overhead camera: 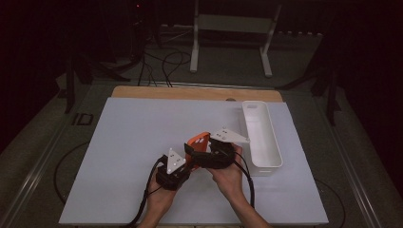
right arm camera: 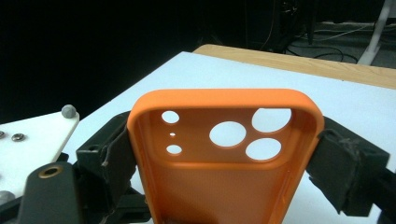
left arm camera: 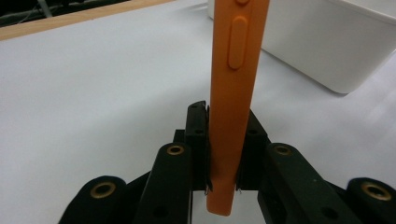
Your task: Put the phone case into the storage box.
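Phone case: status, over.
Both grippers shut on the orange phone case, left gripper on its edge, right gripper across it. White bin beside, nothing blocking.

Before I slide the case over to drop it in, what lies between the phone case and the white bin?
Nothing: in the high view the white mat between the orange phone case and the white bin is bare.

Left gripper (overhead camera: 186,160) and right gripper (overhead camera: 194,151), each hand-held near table centre, jaws clamped on one orange phone case (overhead camera: 199,142).
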`<state>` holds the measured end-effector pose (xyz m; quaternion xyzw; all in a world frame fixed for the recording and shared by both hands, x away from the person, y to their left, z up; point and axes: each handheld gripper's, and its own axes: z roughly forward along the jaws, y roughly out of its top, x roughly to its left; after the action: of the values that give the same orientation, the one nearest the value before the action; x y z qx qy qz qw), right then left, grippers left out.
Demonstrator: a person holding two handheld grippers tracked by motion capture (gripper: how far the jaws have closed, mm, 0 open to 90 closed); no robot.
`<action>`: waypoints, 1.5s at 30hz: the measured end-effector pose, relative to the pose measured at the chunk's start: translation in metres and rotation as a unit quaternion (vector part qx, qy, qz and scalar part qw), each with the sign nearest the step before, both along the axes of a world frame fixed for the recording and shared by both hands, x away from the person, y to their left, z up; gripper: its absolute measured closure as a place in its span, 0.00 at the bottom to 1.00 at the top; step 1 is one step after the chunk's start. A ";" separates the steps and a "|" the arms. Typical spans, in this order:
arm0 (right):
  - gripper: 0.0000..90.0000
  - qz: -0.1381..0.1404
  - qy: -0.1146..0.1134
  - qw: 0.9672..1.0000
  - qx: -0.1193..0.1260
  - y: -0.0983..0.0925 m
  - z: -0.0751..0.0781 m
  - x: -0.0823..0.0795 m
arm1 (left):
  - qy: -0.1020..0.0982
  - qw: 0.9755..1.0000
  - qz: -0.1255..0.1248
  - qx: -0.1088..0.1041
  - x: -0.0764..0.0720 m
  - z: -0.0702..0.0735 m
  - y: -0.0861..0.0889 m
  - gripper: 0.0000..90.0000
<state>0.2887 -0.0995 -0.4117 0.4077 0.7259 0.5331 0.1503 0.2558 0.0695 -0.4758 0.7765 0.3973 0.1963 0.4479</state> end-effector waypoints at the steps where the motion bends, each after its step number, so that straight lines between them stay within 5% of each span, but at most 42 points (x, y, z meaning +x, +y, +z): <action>1: 0.18 0.000 0.000 1.000 0.000 0.000 0.000 0.000 | 0.000 1.000 0.000 0.000 0.000 0.000 0.000 0.88; 9: 0.18 0.001 -0.002 1.000 0.000 0.001 0.001 0.000 | 0.000 1.000 0.001 -0.002 0.001 0.001 0.003 0.83; 20: 0.18 -0.001 -0.004 1.000 0.001 0.001 0.002 0.000 | 0.002 1.000 0.005 -0.016 0.004 0.004 0.006 0.36; 21: 0.18 -0.002 -0.004 1.000 0.002 0.001 0.002 0.000 | -0.006 1.000 0.016 -0.006 0.003 0.005 0.006 0.36; 22: 0.18 -0.003 -0.004 1.000 0.003 0.001 0.002 0.001 | -0.007 1.000 0.018 -0.006 0.003 0.005 0.006 0.21; 27: 0.18 -0.002 -0.003 1.000 0.003 0.001 0.002 0.001 | -0.017 1.000 0.016 0.002 0.003 0.007 0.006 0.08; 36: 0.18 -0.003 -0.005 1.000 0.002 0.001 0.003 0.001 | -0.020 1.000 0.010 -0.013 0.003 0.011 0.014 0.01; 45: 0.18 -0.005 -0.006 1.000 0.001 0.002 0.004 0.003 | -0.035 0.999 0.029 -0.015 0.005 0.013 0.021 0.00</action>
<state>0.2913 -0.0975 -0.4073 0.4087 0.7221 0.5356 0.1570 0.2606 0.0908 -0.4625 0.7507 0.4066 0.2300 0.4671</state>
